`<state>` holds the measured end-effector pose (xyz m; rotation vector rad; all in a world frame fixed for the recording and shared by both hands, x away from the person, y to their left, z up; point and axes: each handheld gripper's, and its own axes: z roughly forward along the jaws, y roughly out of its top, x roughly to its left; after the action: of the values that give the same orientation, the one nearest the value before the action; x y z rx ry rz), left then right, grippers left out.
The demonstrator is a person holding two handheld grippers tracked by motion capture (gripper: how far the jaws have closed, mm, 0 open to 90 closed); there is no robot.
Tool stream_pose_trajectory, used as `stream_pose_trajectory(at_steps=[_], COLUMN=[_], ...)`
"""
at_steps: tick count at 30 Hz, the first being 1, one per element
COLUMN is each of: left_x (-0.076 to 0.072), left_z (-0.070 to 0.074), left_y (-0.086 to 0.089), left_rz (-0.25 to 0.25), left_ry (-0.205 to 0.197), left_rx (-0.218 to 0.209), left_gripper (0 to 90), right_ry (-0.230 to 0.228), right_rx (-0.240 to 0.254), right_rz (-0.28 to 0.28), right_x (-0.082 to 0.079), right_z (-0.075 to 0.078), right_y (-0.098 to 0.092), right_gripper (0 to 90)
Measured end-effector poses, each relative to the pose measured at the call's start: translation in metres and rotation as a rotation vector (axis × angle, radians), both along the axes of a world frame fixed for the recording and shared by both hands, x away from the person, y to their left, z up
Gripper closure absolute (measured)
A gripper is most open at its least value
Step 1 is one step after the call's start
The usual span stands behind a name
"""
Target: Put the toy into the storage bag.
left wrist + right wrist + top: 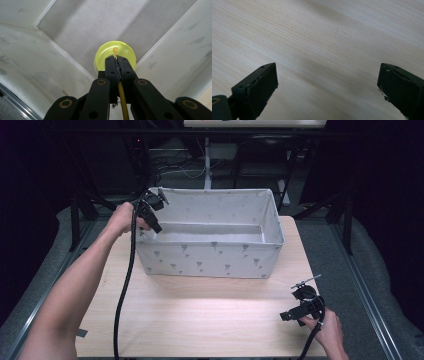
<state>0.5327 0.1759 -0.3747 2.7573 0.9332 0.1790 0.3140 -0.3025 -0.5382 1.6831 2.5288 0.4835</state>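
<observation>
Left gripper (117,60): jaws clamped together on a thin yellow handle (123,102), gripped by the handle so the yellow round head (115,51) hung clear ahead of the tips. Held over the near-left corner of the fabric bin (210,260), tips angled down inside its walls, evidently for lowering the item onto the bin floor (105,22) directly beyond the head. Head apparently not yet resting on the floor; contact impossible to confirm.

Right gripper (327,85): jaws wide apart, nothing between. Parked low over the bare wooden table (324,37), well right of the bin, probably kept clear of the placement.
</observation>
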Motion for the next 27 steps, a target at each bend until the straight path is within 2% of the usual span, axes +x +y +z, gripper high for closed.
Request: stream_pose_trajectory(at_steps=[3,7,9,12,16,18,19,22,27], left_x=[0.0,0.001,0.002,0.002,0.0,-0.001,-0.002,-0.004,-0.01], left_z=[-0.003,-0.008,-0.01,-0.011,-0.007,-0.003,-0.001,0.004,0.017], left_y=[0.002,0.005,0.006,0.007,0.008,0.01,0.011,0.012,0.017], left_rz=[0.006,0.019,0.027,0.034,0.04,0.047,0.053,0.069,0.088], left_ry=[0.007,0.015,0.015,0.023,0.023,0.007,0.001,-0.024,-0.05], left_rx=[0.01,0.014,-0.005,-0.011,-0.033,-0.043,-0.063,-0.062,-0.082], left_gripper=[87.9,87.7,87.5,86.5,74.5,66.2,61.9,45.9,28.4], right_ry=[0.01,0.0,0.006,0.006,0.006,0.005,0.004,0.012,0.015], right_rx=[0.002,0.001,0.001,-0.002,-0.001,0.0,-0.006,-0.001,0.0], right_rz=[0.001,0.0,0.004,0.006,0.005,0.005,0.007,-0.001,0.0], right_x=[0.0,0.0,0.0,0.0,0.0,0.0,0.0,0.0,0.0], right_z=[0.0,0.0,0.0,0.0,0.0,0.0,0.001,0.001,0.001], right_y=[0.0,0.0,0.0,0.0,0.0,0.0,0.0,0.001,0.001], right_gripper=[2.8,2.8,2.8,2.8,2.8,2.8,2.7,2.8,2.7])
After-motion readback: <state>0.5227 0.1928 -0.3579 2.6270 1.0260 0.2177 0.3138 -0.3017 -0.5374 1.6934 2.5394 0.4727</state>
